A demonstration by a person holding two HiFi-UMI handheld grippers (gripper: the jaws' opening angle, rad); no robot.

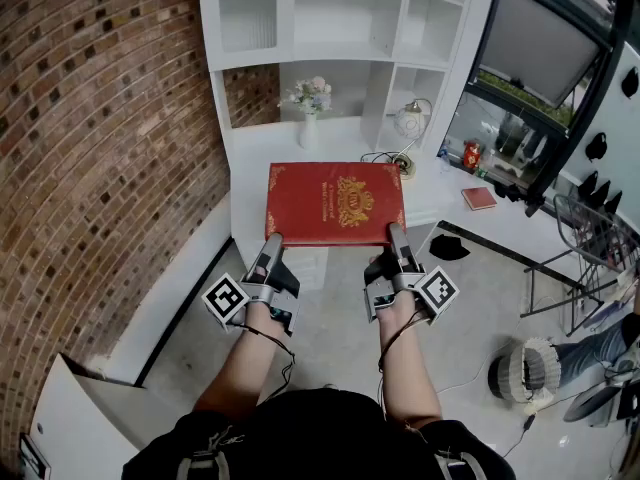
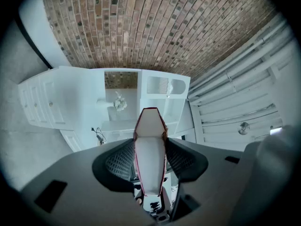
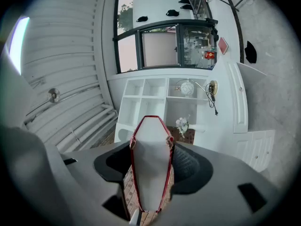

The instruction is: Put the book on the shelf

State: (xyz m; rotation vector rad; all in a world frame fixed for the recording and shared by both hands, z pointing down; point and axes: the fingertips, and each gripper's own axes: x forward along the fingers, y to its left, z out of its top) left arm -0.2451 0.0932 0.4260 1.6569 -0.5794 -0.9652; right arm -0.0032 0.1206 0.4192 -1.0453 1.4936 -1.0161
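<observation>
The left gripper [image 1: 272, 240] is clamping the near left corner of the red book [image 1: 335, 203], its jaws pressing on both covers; the right gripper [image 1: 397, 234] is gripping the near right corner the same way; the book is lying flat, cover up, held between them over the counter's front edge at the white shelf unit [image 1: 285, 13]; the flower vase [image 1: 309, 103] is standing beyond its far edge.

1. We wear a black top [image 1: 320, 438].
2. Ahead of the top, our left gripper [image 1: 272, 240] and right gripper [image 1: 397, 232] are grey-black, each bearing a white cube [image 1: 226, 299] (black square markers).
3. Thin black cables [image 1: 270, 336] run from them toward the top.
</observation>
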